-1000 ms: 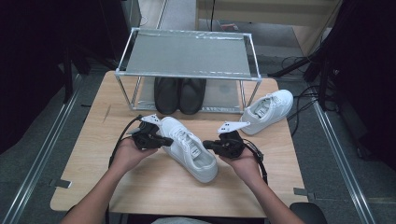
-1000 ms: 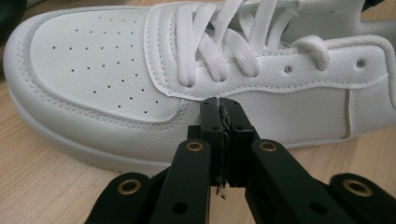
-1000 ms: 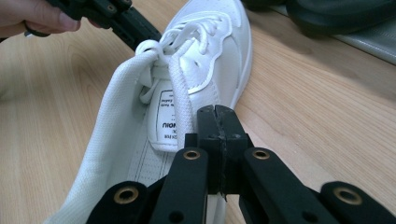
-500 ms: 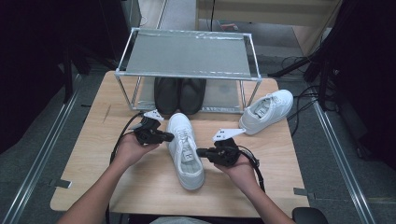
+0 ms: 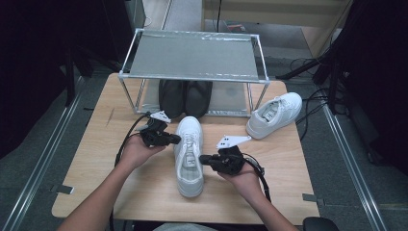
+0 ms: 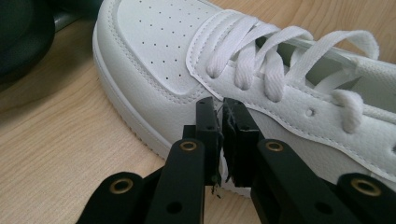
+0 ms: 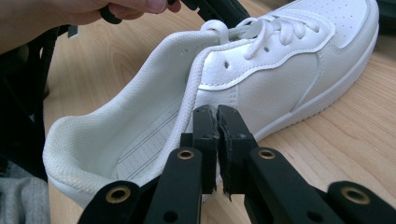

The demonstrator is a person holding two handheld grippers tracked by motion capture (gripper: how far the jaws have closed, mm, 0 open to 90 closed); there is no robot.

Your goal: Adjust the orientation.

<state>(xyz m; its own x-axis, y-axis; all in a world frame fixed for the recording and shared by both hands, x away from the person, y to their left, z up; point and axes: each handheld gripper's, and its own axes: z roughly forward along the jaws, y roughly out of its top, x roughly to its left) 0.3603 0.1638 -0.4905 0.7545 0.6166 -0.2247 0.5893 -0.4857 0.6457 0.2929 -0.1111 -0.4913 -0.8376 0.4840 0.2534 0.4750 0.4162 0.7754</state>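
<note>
Left gripper (image 5: 177,139): our jaws nearly together, just easing apart, tips against the white sneaker (image 5: 188,156) by its laces, pinching nothing. Right gripper (image 5: 204,159): jaws pressed together at the collar side. Sneaker upright mid-table (image 5: 96,163), toe toward the shoe rack (image 5: 192,55)

The left gripper (image 6: 220,109) rises from the bottom edge, its two black jaws nearly together with only a thin slit between them and nothing caught there; they have just been opening slightly. Their tips sit right against the side of a white sneaker (image 6: 261,60), below the lowest laces (image 6: 280,56). The sneaker lies across the wooden surface (image 6: 60,140), its perforated toe toward the upper left. A dark rounded shape (image 6: 21,42) fills the upper left corner.
</note>
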